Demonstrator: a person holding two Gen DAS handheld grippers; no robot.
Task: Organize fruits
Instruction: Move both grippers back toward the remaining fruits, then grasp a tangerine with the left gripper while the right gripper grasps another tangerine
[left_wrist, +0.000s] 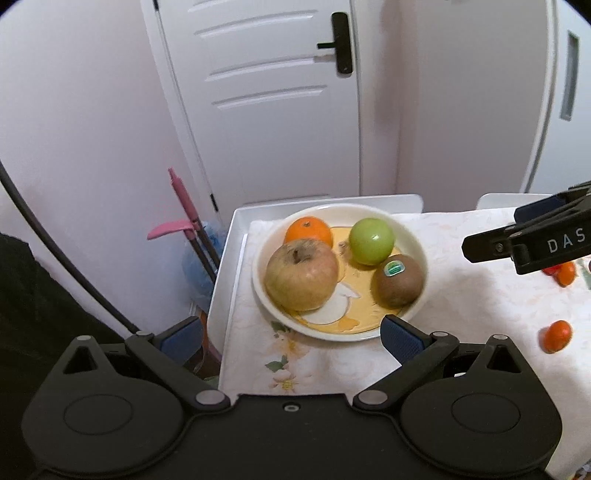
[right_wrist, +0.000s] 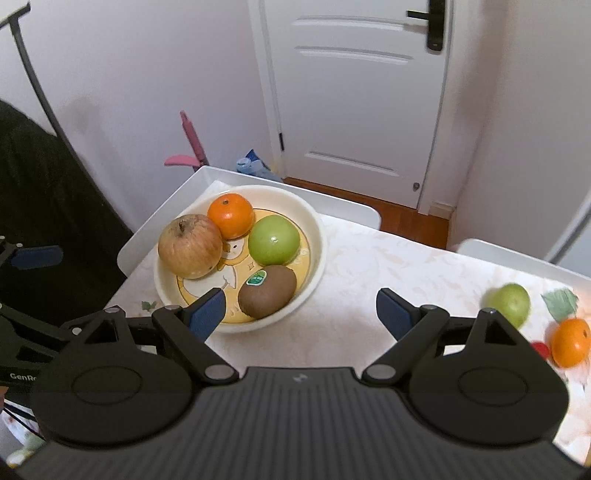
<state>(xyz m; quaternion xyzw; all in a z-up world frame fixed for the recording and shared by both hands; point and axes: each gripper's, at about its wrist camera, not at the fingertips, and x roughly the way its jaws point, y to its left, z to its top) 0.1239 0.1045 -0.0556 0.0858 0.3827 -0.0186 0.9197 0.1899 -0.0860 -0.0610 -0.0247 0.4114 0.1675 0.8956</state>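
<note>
A cream bowl (left_wrist: 410, 236) (right_wrist: 317, 236) with a yellow cartoon bottom holds a large russet apple (left_wrist: 301, 275) (right_wrist: 190, 245), an orange (left_wrist: 308, 230) (right_wrist: 231, 215), a green apple (left_wrist: 371, 240) (right_wrist: 273, 240) and a kiwi (left_wrist: 397, 280) (right_wrist: 267, 291) with a green sticker. My left gripper (left_wrist: 291, 338) is open and empty, just in front of the bowl. My right gripper (right_wrist: 301, 312) is open and empty, to the right of the bowl's near rim; it also shows in the left wrist view (left_wrist: 524, 243). Loose on the cloth lie a green fruit (right_wrist: 511, 304) and an orange (right_wrist: 570, 341).
The table has a floral cloth (right_wrist: 369, 258) and white raised edges (left_wrist: 225, 273). Small orange fruits (left_wrist: 556, 335) lie at the right. A pink-handled mop (left_wrist: 184, 206) and a blue bag (left_wrist: 199, 258) stand beyond the left edge. A white door (left_wrist: 277, 110) is behind.
</note>
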